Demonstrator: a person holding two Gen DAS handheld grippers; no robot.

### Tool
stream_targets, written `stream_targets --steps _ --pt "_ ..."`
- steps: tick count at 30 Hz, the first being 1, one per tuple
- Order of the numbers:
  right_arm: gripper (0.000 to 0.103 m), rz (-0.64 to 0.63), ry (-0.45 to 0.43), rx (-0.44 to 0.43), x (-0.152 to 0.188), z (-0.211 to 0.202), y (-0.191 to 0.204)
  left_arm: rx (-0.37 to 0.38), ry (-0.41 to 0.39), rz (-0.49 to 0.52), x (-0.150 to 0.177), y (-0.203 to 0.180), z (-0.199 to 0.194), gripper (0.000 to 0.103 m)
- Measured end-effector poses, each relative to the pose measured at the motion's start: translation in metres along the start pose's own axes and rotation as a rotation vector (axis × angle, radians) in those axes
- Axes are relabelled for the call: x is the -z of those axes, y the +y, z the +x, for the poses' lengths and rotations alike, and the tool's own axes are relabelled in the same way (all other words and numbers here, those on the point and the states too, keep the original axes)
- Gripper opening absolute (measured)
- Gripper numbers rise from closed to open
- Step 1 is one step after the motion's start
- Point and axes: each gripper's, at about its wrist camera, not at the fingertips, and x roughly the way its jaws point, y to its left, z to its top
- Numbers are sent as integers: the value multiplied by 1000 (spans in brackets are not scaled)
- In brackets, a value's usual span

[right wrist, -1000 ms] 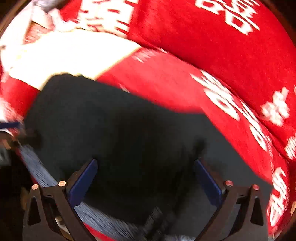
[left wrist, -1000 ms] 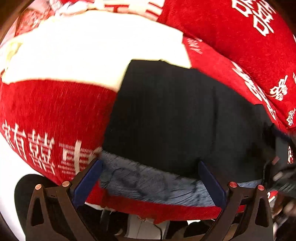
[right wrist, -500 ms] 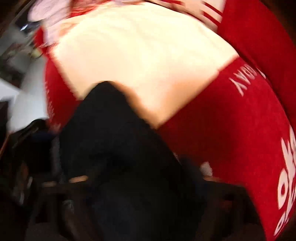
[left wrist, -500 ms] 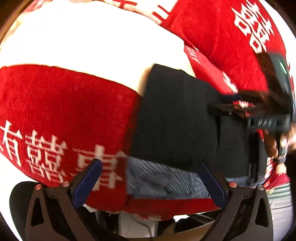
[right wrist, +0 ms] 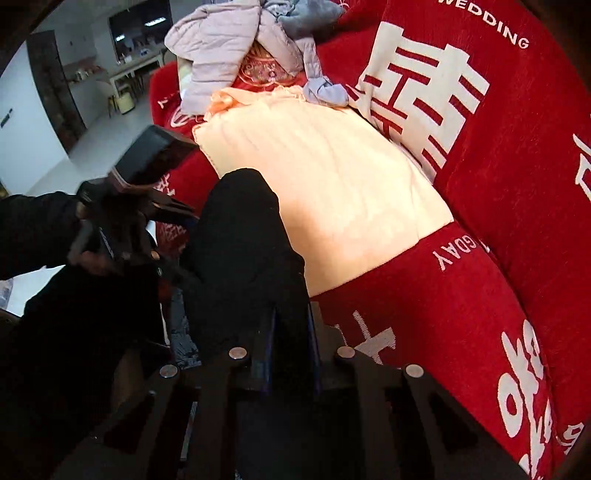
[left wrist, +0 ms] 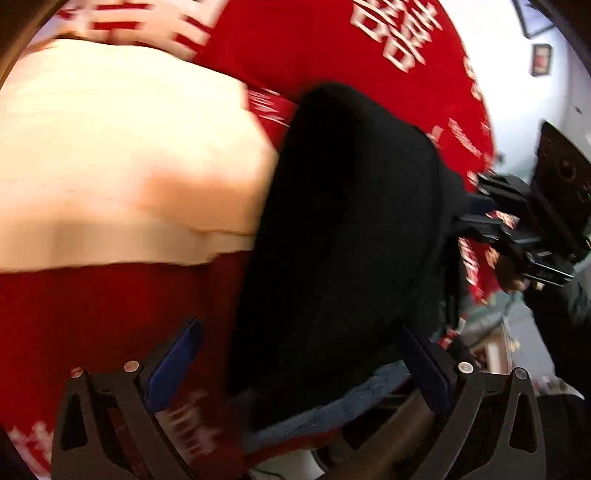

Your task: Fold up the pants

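Black pants (right wrist: 240, 251) in closing right tool (right wrist: 290, 343), on red cover (right wrist: 461, 314).

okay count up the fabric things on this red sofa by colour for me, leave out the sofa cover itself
Black: 1, the pants
Cream: 1, the folded blanket
Lilac: 1, the puffy jacket
Grey: 1, a crumpled garment
Total: 4

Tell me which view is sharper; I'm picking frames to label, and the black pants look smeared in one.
Left wrist view: motion-blurred, the black pants and red cover's lettering smeared. Right wrist view: sharp, "WEDDING" legible on the red cover, the pants a near-featureless dark mass. Both: strong fisheye bending and dark corners.
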Motion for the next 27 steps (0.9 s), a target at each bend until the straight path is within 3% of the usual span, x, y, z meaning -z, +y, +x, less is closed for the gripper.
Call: stream_targets --steps 1,4,6,7,8,10,11,12,13,14,17,19,22,24,25,27 --pt "17 7 5 1 -1 4 -1 24 39 23 -2 -9 13 103" --pt "18 34 31 17 -1 11 -3 -19 82 90 -3 -31 32 103" --pt "23 83 72 40 0 22 -11 -76 92 88 -5 -38 40 86" --pt "32 116 92 39 0 22 -15 -127 103 86 -5 -40 42 68" --pt "33 138 98 44 1 17 -18 -141 102 84 -3 -42 38 56" --pt "51 145 85 63 9 -3 -24 -120 124 42 -1 -48 36 44" --pt "57 136 77 83 14 -13 -27 -137 123 42 2 -50 36 44" --pt "69 119 80 137 23 -24 -31 -168 116 56 2 -57 36 43" --pt "72 100 104 200 32 -29 -34 -198 115 69 2 -66 36 41" --pt "72 82 166 297 45 -30 -42 -208 115 71 5 -69 32 40" --pt "72 137 283 469 72 -23 -65 -218 105 66 5 -75 17 38" --pt "72 183 268 550 80 -17 -70 -230 100 64 4 -84 8 38" --pt "72 163 269 611 88 7 -51 -267 106 59 -7 -94 7 38" --pt "68 40 342 602 101 34 -16 -281 114 44 -10 -94 5 38" --pt "56 -38 321 651 104 36 4 -288 120 33 -10 -93 6 38" --pt "56 -163 326 631 113 31 42 -295 128 20 -10 -90 6 38"
